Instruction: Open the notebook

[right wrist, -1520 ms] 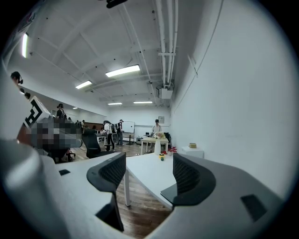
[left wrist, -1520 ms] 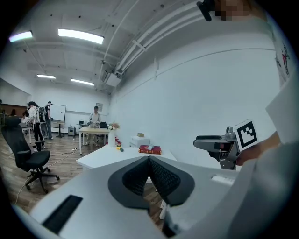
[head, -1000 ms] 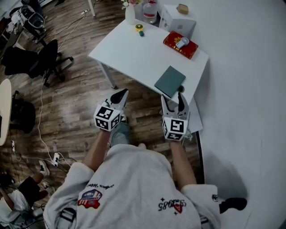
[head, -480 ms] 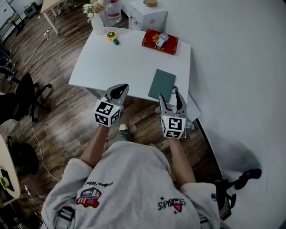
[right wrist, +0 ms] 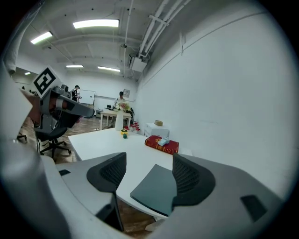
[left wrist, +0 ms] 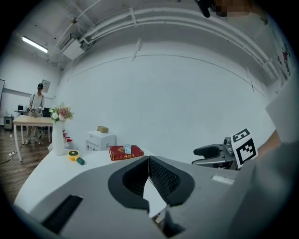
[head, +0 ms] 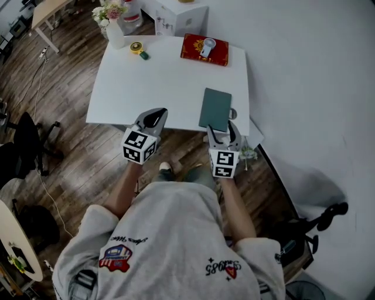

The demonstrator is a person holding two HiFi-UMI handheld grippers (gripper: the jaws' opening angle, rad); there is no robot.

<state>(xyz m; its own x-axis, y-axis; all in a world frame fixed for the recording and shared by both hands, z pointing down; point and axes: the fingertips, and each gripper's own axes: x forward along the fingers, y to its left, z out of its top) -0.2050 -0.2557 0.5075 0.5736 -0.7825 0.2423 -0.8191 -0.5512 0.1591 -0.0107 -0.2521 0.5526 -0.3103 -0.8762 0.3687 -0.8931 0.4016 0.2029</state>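
A closed dark green notebook lies flat near the front right edge of the white table. My right gripper hovers at the notebook's near end, open, and nothing is between its jaws. The left gripper is at the table's front edge, left of the notebook. It is shut and holds nothing. In the left gripper view the notebook is hidden behind the jaws.
At the back of the table are a red book with a small object on it, a yellow tape measure, a vase of flowers and a white box. A white wall runs on the right; office chairs stand on the left.
The person has stepped closer and squared up to the table. Both grippers have come forward to its front edge, and the right one now reaches the notebook's near end.
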